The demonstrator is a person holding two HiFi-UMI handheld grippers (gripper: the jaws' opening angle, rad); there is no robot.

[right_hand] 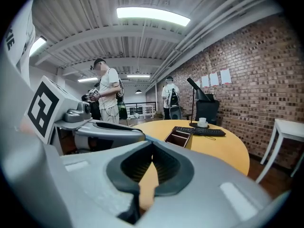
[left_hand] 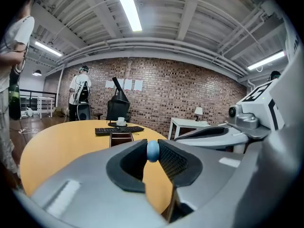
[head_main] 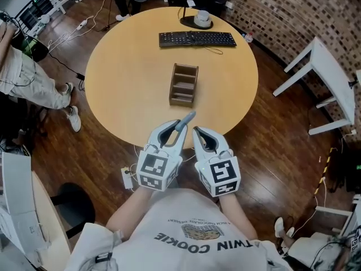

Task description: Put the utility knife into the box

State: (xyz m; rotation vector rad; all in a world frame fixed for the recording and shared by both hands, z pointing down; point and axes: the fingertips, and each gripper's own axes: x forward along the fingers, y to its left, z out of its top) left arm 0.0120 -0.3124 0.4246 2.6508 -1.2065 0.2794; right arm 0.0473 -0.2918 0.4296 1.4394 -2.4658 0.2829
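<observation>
Round table (head_main: 121, 89) holds box (head_main: 184, 84); left gripper (head_main: 177, 133) jaws clamp utility knife (head_main: 188, 118); right gripper (head_main: 198, 132) jaws together, empty.

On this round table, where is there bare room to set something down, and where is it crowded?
Wide bare wood lies left of the box out to the table rim, and likewise right of it. The strip between box and keyboard is also free. The far edge is crowded: keyboard, then a white cup on a dark stand.

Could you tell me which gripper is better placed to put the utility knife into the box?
Left. The left gripper grips the utility knife, aimed toward the box; the right gripper is shut and empty.
</observation>
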